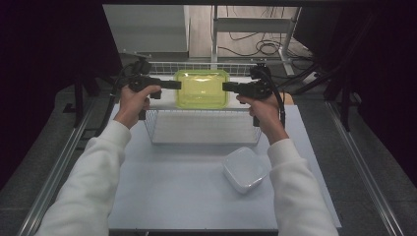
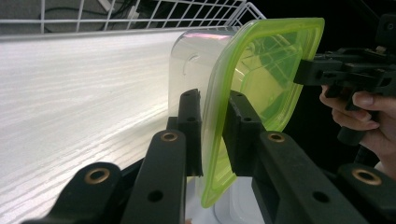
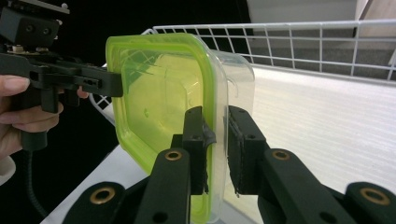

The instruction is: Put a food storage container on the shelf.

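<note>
High view shows the green-lidded container [image 1: 202,89] held in the air between the two grippers, above the far end of the white wire basket [image 1: 201,127]; the left gripper [image 1: 176,84] is clamped on its left rim and the right gripper [image 1: 226,87] on its right rim. The left gripper view has the jaws pinching the lid's edge, and the right gripper view shows the same on the opposite edge, so both are closed on the container. The step in hand looks like a two-handed carry, probably to set the container down inside the basket. Next, both hands would need to lower together, keeping it level and clear of the wire walls. A second clear box [image 1: 245,169] sits on the table [image 1: 162,196] near the right sleeve [image 1: 295,191], well apart from the basket
</note>
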Motion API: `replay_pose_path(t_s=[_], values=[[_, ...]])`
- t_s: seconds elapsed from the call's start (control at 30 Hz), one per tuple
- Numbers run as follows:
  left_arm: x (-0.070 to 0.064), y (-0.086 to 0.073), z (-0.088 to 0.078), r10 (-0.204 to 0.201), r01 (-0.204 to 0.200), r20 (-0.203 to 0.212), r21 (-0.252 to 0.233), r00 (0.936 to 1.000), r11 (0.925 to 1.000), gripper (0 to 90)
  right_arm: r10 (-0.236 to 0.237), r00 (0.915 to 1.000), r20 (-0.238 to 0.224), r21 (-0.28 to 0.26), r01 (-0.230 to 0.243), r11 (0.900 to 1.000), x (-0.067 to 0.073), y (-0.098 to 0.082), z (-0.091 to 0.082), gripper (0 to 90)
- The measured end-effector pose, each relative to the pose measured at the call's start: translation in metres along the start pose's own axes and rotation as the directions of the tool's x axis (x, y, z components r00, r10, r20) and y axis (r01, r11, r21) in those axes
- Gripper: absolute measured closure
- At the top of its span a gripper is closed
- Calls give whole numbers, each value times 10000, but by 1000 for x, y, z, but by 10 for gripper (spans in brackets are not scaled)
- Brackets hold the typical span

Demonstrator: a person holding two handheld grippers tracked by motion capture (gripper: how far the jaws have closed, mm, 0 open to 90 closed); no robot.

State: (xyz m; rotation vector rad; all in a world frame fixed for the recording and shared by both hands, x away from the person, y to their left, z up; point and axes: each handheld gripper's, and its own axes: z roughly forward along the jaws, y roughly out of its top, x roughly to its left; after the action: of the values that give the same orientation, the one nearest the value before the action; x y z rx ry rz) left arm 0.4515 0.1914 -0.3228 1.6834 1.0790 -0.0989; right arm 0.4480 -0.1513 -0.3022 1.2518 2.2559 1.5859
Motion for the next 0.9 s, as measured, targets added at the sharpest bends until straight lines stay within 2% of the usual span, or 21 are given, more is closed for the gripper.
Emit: replay_pose_path(t_s=[0.13, 0.17, 0.2, 0.33, 0.37, 0.47, 0.53, 0.57, 0.6, 0.63, 0.67, 0.7, 0.8, 0.83, 0.87, 0.9], values=[[4, 5, 2, -208, 206, 154, 129, 9997, 9997, 778, 435, 9990, -142, 63, -435, 9990, -7, 2, 4, 777], [7, 7, 4, -571, 564, 337, 220, 9978, 9982, 766, 627, 9979, -142, 174, -624, 9979, -11, 3, 6, 779], [7, 7, 4, -571, 564, 337, 220, 9978, 9982, 761, 627, 9979, -142, 174, -624, 9979, -11, 3, 6, 779], [10, 13, 8, -1047, 1039, 220, 341, 9943, 9940, 762, 936, 9956, -83, 207, -935, 9954, -17, 6, 10, 777], [13, 16, 9, -1208, 1203, 132, 367, 9926, 9921, 768, 1134, 9935, -98, 279, -1131, 9932, -19, 9, 13, 774], [15, 18, 11, -1369, 1365, 106, 350, 9905, 9900, 768, 1274, 9918, -52, 384, -1271, 9911, -21, 11, 16, 768], [19, 20, 14, -1536, 1533, 96, 276, 9881, 9878, 770, 1604, 9870, -102, 458, -1597, 9861, -26, 13, 19, 763], [21, 21, 16, -1710, 1708, 78, 243, 9852, 9850, 771, 1937, 9810, -131, 488, -1929, 9800, -29, 13, 21, 757], [21, 21, 16, -1710, 1708, 78, 243, 9852, 9850, 772, 1937, 9810, -131, 488, -1929, 9800, -29, 13, 21, 757], [25, 22, 19, -1842, 1840, 42, 221, 9829, 9827, 774, 2195, 9756, -85, 515, -2188, 9744, -32, 14, 24, 745], [25, 22, 19, -1842, 1840, 42, 221, 9829, 9827, 775, 2195, 9756, -85, 515, -2188, 9744, -32, 14, 24, 745], [28, 22, 22, -1932, 1931, 40, 212, 9811, 9809, 772, 2389, 9710, -43, 536, -2384, 9697, -34, 15, 27, 732], [30, 22, 23, -2022, 2020, 62, 196, 9793, 9792, 765, 2548, 9670, 14, 562, -2545, 9654, -37, 15, 29, 725], [32, 23, 25, -2091, 2090, 50, 178, 9779, 9778, 759, 2764, 9610, -3, 542, -2760, 9596, -40, 14, 31, 720], [32, 23, 25, -2091, 2090, 50, 178, 9779, 9778, 755, 2764, 9610, -3, 542, -2760, 9596, -40, 14, 31, 720], [33, 22, 27, -2165, 2165, 18, 126, 9763, 9762, 751, 2912, 9567, 10, 503, -2909, 9554, -41, 14, 33, 713]])
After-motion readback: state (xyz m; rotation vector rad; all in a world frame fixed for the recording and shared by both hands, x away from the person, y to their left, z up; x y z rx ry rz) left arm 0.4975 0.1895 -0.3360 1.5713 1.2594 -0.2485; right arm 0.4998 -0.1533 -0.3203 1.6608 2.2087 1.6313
